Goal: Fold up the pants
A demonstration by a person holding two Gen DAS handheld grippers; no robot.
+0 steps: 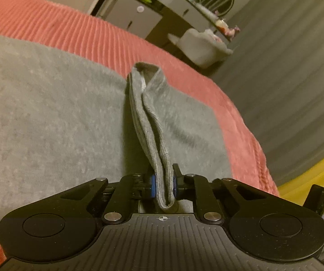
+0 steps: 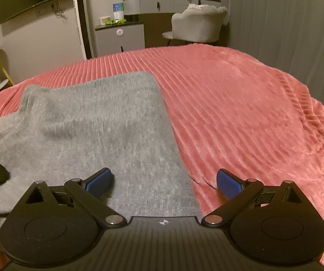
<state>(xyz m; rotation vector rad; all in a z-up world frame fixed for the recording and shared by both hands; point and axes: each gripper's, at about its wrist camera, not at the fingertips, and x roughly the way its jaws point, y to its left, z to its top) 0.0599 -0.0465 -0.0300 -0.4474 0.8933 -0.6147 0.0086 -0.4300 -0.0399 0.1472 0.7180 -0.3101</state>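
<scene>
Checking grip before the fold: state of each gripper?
Left gripper: shut on pants.
Right gripper: open, holding nothing.

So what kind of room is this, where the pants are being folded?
Most likely a bedroom: the grey pants lie on a bed with a pink ribbed bedspread, and behind it stand a dressing table with bottles and a round mirror, and a padded chair.

The bed (image 2: 241, 103) is covered by a ribbed pink blanket (image 2: 252, 135). Grey pants (image 2: 107, 133) are spread directly on the blanket, toward its left side in the right wrist view.
</scene>
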